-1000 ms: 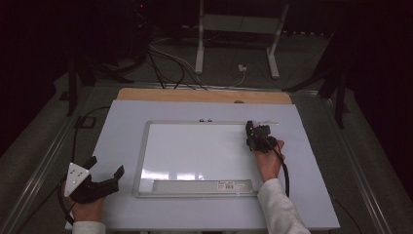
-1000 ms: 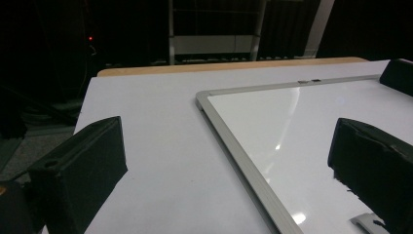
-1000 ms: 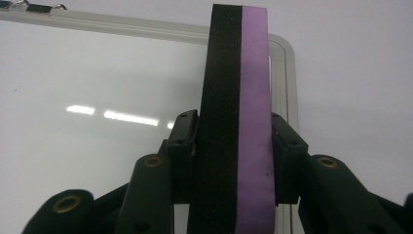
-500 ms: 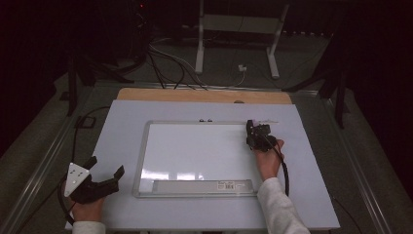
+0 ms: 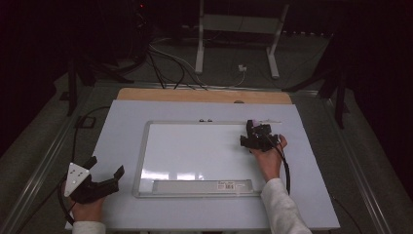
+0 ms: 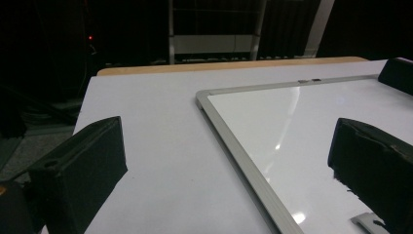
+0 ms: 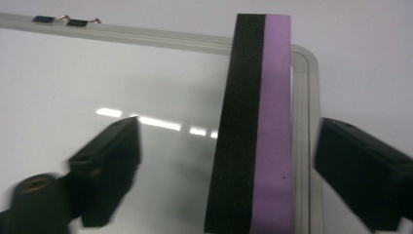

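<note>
A: What is seen between the right tongs (image 7: pixel 224 170)?
B: One eraser (image 7: pixel 255 122), a black felt layer under purple foam, is stood on the whiteboard (image 5: pixel 195 151) by its right frame. The jaws have just been opening; the pads are held clear of it.
A: And the left tongs (image 5: pixel 104 168)?
B: Held apart, empty, above the tabletop (image 5: pixel 122 122). The eraser's lower end is cut off.

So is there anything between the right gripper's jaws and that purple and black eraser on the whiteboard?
Nothing visible. The eraser stands on edge on the whiteboard, near its right frame, directly between the right gripper jaws, which have just opened. Clear gaps show on both sides, and neither jaw touches it.
</note>
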The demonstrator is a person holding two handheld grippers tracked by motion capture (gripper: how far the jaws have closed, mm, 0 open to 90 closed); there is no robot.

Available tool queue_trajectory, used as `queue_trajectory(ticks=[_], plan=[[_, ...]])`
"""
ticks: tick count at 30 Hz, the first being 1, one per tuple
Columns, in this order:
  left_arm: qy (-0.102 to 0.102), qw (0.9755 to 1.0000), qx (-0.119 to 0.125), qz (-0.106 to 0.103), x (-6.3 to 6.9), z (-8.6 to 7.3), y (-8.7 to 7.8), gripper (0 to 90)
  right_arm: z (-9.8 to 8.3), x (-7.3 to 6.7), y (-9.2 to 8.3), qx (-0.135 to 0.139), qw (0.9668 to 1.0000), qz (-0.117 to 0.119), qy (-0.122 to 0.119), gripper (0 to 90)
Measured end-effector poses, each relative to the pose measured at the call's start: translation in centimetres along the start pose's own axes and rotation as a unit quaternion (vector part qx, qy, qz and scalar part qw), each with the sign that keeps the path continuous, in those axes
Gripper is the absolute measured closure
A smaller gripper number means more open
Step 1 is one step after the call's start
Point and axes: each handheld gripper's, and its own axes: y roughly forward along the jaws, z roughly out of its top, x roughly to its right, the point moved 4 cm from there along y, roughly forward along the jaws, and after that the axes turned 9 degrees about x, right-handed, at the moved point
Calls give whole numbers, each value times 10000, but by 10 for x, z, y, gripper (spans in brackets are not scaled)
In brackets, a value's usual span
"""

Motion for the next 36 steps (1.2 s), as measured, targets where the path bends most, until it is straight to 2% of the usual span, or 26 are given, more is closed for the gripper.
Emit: queue_trajectory(ticks=[2, 7, 14, 23, 29, 32, 36], plan=[[-7, 10000, -5, 2, 0, 0, 0, 14, 1, -1, -2, 45, 10000, 58, -47, 36], [-24, 10000, -26, 23, 0, -1, 1, 14, 5, -3, -12, 192, 9993, 148, -267, 4], [-45, 10000, -46, 52, 0, -1, 1, 13, 8, -5, -28, 305, 9980, 374, -398, 4], [-74, 9999, -68, 93, -1, -1, 1, 13, 8, 1, -53, 590, 9957, 432, -563, 4], [-94, 9999, -90, 110, -1, -1, 1, 12, 3, 7, -77, 984, 9916, 517, -657, 4], [-106, 9998, -92, 118, 0, 0, 1, 7, -1, 12, -88, 1201, 9883, 584, -732, 4], [-105, 9998, -63, 184, -1, 1, 0, 6, -7, 20, -100, 1474, 9836, 749, -714, 4]])
